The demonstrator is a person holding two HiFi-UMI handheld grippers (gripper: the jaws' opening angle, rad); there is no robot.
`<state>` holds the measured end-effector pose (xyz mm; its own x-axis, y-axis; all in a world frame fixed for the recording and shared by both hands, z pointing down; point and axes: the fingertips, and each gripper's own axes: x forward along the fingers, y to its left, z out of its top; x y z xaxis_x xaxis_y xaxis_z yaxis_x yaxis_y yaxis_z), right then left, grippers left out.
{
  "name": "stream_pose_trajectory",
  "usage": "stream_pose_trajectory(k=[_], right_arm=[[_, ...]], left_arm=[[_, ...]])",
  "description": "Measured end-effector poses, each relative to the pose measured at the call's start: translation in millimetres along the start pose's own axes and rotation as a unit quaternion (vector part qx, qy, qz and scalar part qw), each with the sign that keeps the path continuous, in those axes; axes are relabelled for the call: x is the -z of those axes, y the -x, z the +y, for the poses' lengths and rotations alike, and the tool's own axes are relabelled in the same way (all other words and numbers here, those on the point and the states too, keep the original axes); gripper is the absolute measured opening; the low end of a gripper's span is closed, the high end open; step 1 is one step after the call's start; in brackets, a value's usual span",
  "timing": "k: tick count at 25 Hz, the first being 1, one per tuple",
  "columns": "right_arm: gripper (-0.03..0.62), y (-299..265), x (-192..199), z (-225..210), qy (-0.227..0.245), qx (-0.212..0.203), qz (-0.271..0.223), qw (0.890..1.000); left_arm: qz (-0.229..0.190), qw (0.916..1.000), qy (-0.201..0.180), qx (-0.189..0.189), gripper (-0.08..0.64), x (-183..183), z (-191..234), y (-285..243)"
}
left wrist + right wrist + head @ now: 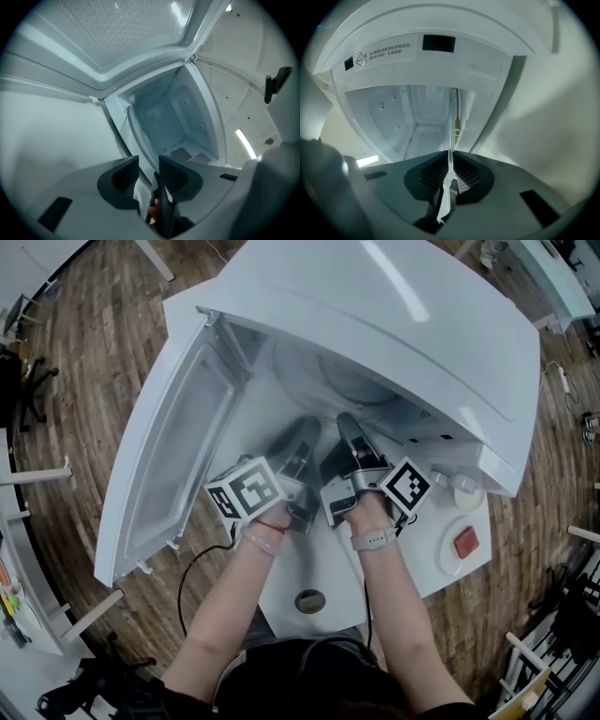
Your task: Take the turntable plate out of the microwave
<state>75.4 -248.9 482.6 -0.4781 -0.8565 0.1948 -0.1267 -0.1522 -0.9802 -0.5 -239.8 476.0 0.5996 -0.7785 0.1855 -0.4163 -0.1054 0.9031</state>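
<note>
My right gripper point(451, 154) is clamped on the edge of the glass turntable plate point(451, 126), which runs edge-on toward 12 o'clock into the microwave point(422, 324) cavity. My left gripper point(149, 164) has its jaws apart, with the plate's rim passing between them. The door point(178, 465) hangs open at 9 o'clock.

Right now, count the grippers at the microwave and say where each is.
2. The left gripper is on the left, the glass plate between its jaws; the right gripper is beside it, shut on that plate. None seems hidden.
</note>
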Motion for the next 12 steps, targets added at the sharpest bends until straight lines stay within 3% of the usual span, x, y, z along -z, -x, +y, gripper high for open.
stream_pose_trajectory(k=[4,12], right_arm=[[0.048,8.7,6.1,-0.7,-0.001,-0.005,0.012,1.0],[0.048,18.4,13.7,-1.4,-0.005,-0.008,0.026,1.0]], left_arm=[[-0.008,0.9988,0.048,0.001,0.127,-2.6,6.9,-0.9],[-0.026,0.9973,0.069,0.003,0.126,-14.2,14.3,-7.0]])
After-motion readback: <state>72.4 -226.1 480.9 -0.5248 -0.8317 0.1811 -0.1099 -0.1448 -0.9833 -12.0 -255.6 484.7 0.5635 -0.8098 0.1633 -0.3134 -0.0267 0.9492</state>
